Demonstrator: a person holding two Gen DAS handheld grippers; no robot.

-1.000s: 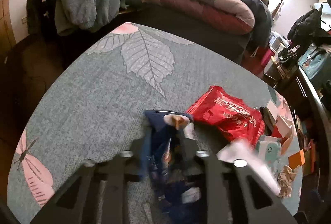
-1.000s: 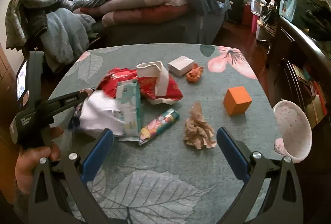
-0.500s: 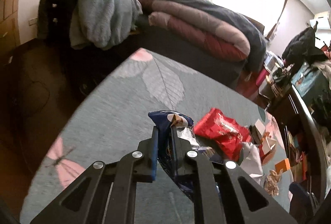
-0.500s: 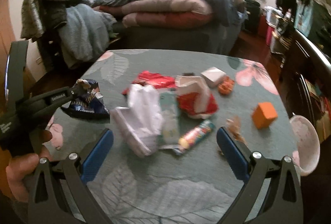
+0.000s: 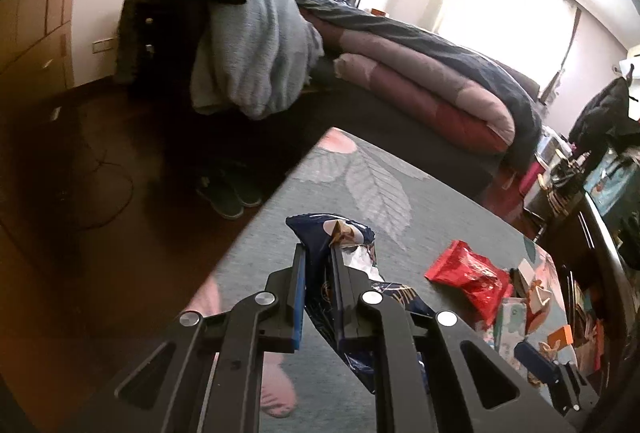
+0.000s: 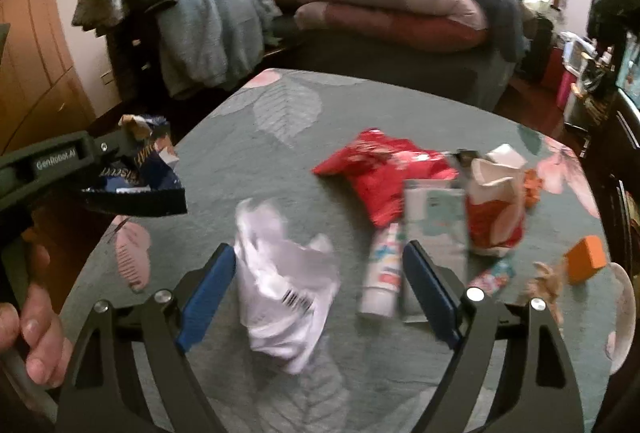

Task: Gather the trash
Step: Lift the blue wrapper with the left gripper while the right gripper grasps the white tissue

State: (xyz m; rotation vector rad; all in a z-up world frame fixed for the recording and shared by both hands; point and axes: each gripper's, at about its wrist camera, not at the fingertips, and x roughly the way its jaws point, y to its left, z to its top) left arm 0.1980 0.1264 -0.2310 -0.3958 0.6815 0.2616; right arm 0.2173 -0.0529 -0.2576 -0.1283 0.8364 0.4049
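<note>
A: Left gripper?
B: Clamped tight on the navy snack wrapper; I've lifted it off the table, out by its left edge.
A: Right gripper?
B: Fingers just began narrowing around the crumpled white paper, not yet pinching. Second piece next, I reckon.
</note>
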